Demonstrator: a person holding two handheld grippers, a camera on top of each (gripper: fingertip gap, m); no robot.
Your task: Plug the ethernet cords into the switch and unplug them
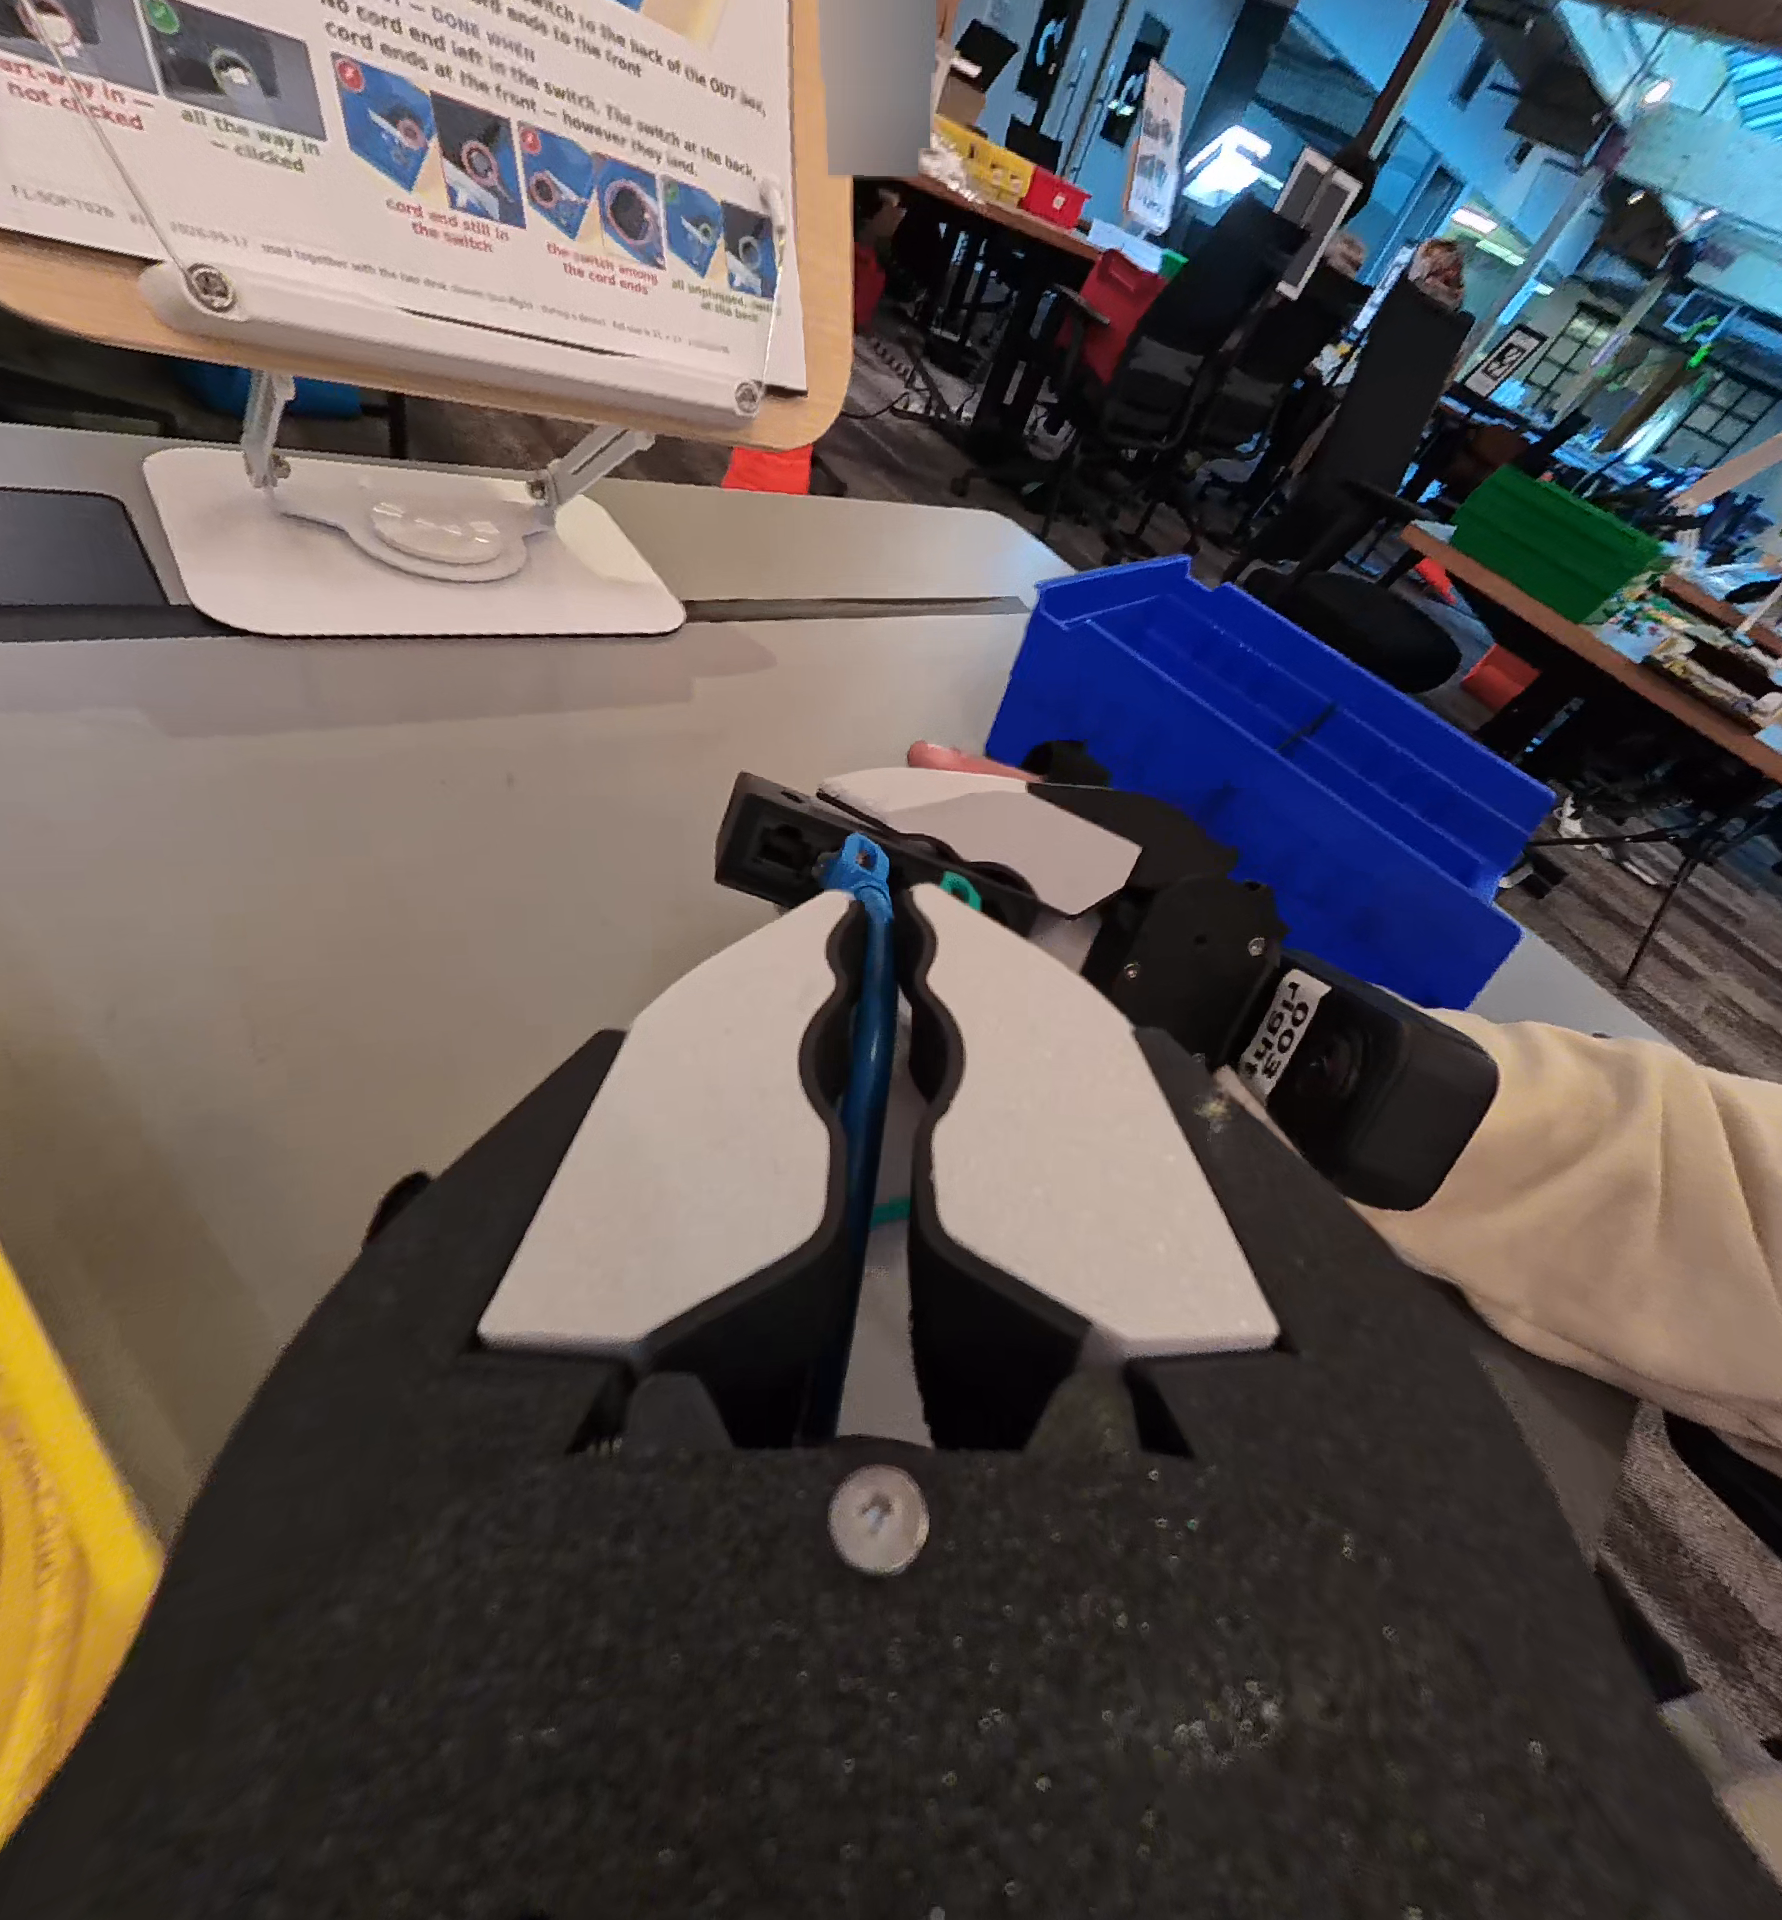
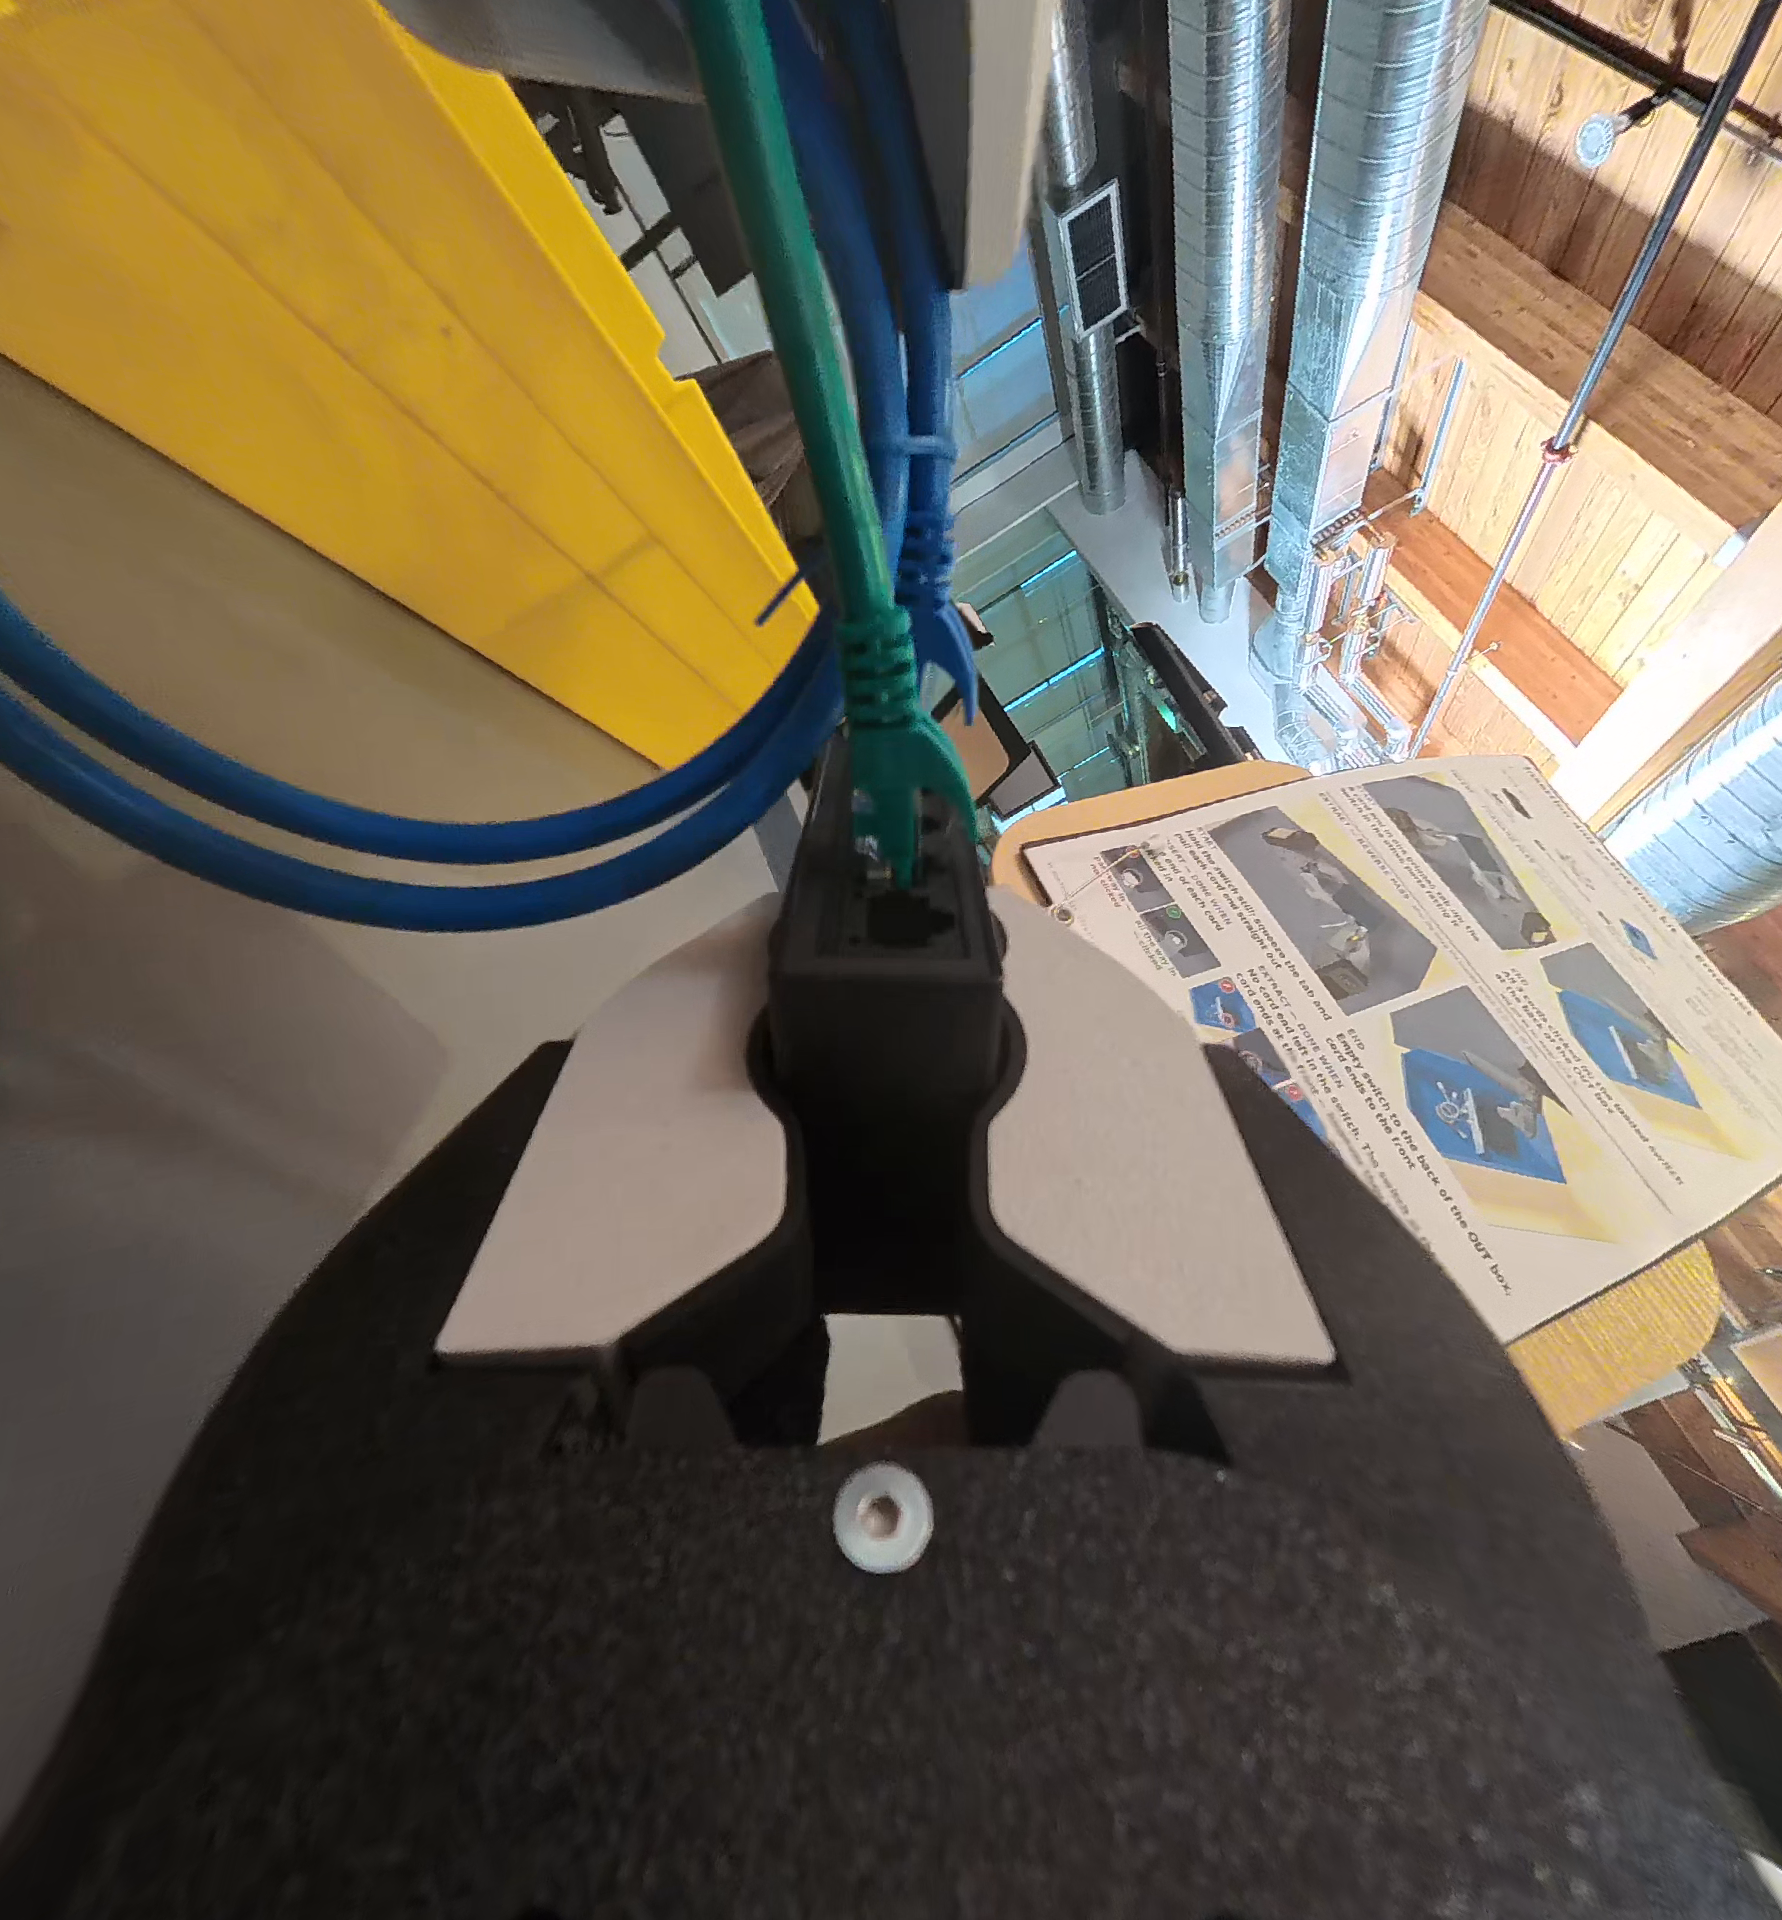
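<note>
My left gripper [image 1: 879, 902] is shut on a blue ethernet cord [image 1: 866, 1049]; its blue plug [image 1: 854, 864] sits at a port of the black switch [image 1: 762, 847]. A green plug [image 1: 954, 888] shows just right of it. My right gripper [image 2: 892, 987] is shut on the switch [image 2: 887, 997] and holds it above the table; in the left wrist view it [image 1: 1001, 821] comes in from the right. In the right wrist view a green cord [image 2: 882, 686] is plugged into the switch, with a blue cord [image 2: 928, 540] just behind it. Blue cord loops [image 2: 347, 821] hang left.
A blue bin [image 1: 1271, 769] stands on the grey table [image 1: 295, 883] behind the switch. A yellow bin [image 1: 4, 1455] is at the left edge, also in the right wrist view [image 2: 347, 343]. An instruction sheet on a stand [image 1: 430, 208] is at the back.
</note>
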